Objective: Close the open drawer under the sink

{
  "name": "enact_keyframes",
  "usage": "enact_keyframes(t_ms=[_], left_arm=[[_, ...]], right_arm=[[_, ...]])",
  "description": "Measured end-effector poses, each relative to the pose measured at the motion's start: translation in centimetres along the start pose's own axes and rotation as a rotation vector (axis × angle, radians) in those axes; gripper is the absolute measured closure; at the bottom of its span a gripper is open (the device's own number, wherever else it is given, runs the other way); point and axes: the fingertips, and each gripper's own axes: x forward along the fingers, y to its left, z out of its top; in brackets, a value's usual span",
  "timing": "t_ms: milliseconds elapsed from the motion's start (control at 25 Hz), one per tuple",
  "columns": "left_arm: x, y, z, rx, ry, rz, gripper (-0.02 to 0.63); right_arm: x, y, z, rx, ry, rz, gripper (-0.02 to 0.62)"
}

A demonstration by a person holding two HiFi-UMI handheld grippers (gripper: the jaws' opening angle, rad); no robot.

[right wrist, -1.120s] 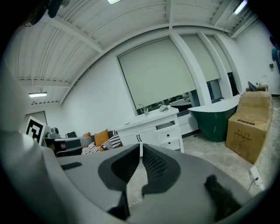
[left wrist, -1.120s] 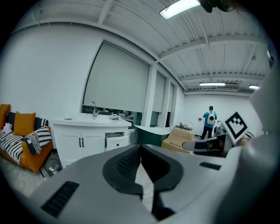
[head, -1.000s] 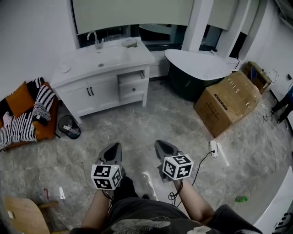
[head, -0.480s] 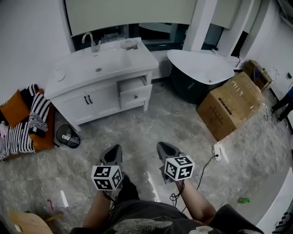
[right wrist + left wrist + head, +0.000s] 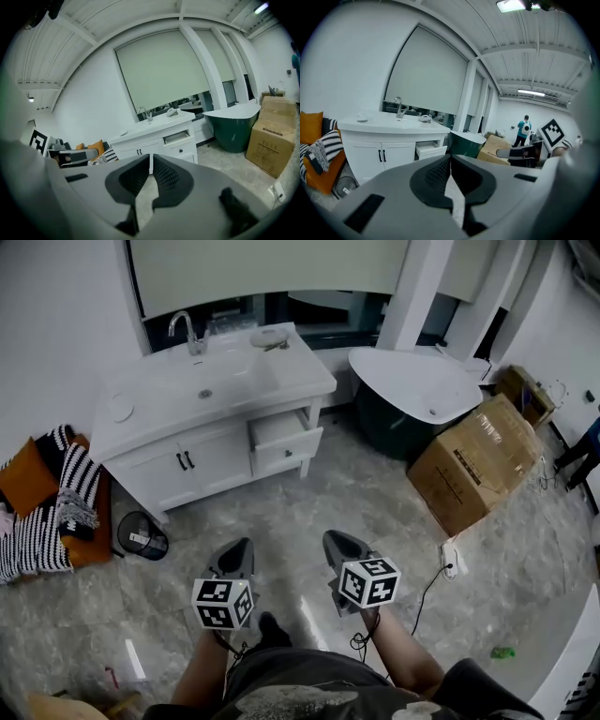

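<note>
Drawer (image 5: 286,434) proud of vanity (image 5: 155,468) — wide floor (image 5: 314,507) before

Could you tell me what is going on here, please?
A person stands some way back from the white sink cabinet, holding the left gripper and right gripper out toward it. Both are shut and empty. The cabinet's upper drawer stands pulled out, not yet touched.

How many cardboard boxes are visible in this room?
2: a large box on the floor beside the bathtub, and a smaller box behind it. More may be hidden.
</note>
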Motion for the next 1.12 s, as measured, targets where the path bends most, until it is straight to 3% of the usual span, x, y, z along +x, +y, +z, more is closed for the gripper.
enact_keyframes(t_ms=[520,840,1120], left_arm=[[2.7,8.2,2.3,-0.021,-0.012,-0.061,0.591],[2.8,11.1,2.7,-0.025,-0.029,-0.053,0.591],[2.3,12.5,3.5,-0.029,-0.073,0.003,0.591]], right_arm=[[7.9,2.3,1.6,0.041,0.014,-0.073,0.560],[9.1,1.6,2.7,0.022,-0.003,-0.138,0.560],[9.8,-0.2,2.5,0.024,0.027,-0.149,0.560]])
